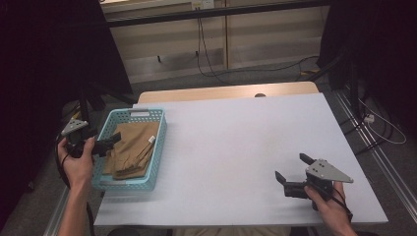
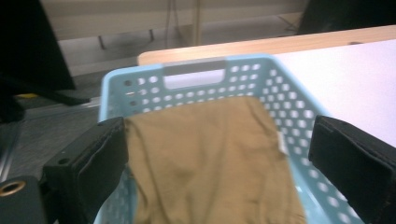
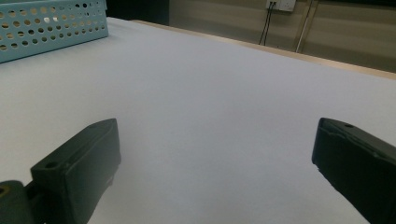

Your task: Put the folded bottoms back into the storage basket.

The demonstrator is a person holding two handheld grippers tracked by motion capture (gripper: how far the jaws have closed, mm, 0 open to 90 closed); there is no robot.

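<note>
A light blue perforated basket stands at the left edge of the white table. A folded tan cloth lies inside it, seen close in the left gripper view as tan cloth within the basket. My left gripper hovers over the basket's left rim, jaws wide apart with nothing between them. My right gripper stands open above the bare table near the front right corner. In the right gripper view its jaws frame bare table, with the basket off at the far left.
A wooden tabletop edge shows behind the white surface. Cables run across the floor beyond the table. Dark curtains hang at both sides. Open table surface spreads between the basket and my right gripper.
</note>
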